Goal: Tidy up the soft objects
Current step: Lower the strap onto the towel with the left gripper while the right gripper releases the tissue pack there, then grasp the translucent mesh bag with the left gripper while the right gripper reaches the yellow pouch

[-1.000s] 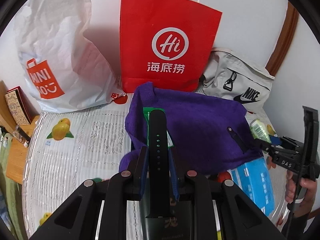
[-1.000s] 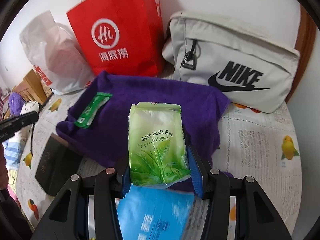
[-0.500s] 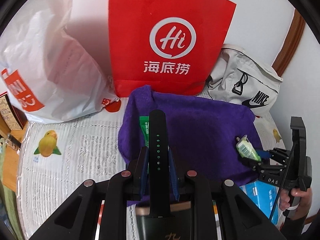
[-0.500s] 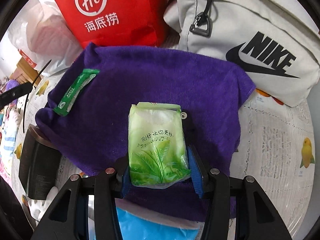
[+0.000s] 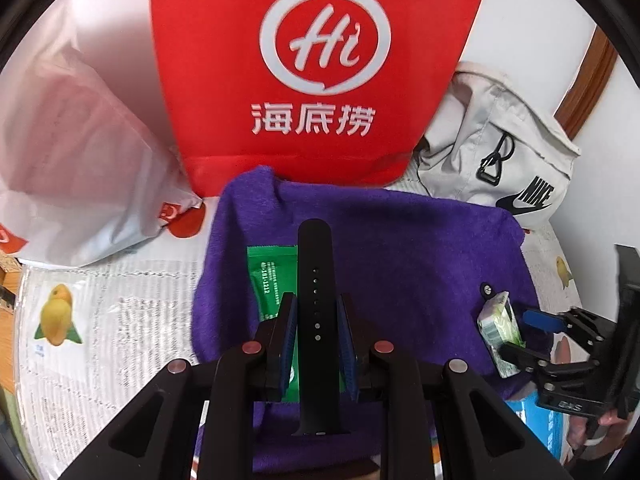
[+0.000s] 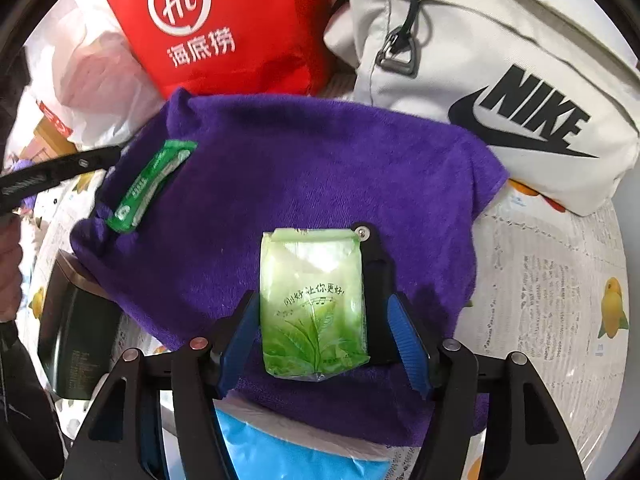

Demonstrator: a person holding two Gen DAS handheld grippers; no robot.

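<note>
wall: plain white (image 5: pixel 532 20) behind everything I face
trim: a brown wooden strip (image 5: pixel 592 76) runs up the wall at my right
table: covered by a white cloth (image 5: pixel 112 320) printed with grey text and fruit pictures
wood: a bare brown edge (image 5: pixel 6 356) shows at my far left
light: soft and even, faint shadows on the wall

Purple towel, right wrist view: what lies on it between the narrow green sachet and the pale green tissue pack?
Nothing: in the right wrist view only bare purple towel separates the narrow green sachet from the pale green tissue pack.
</note>
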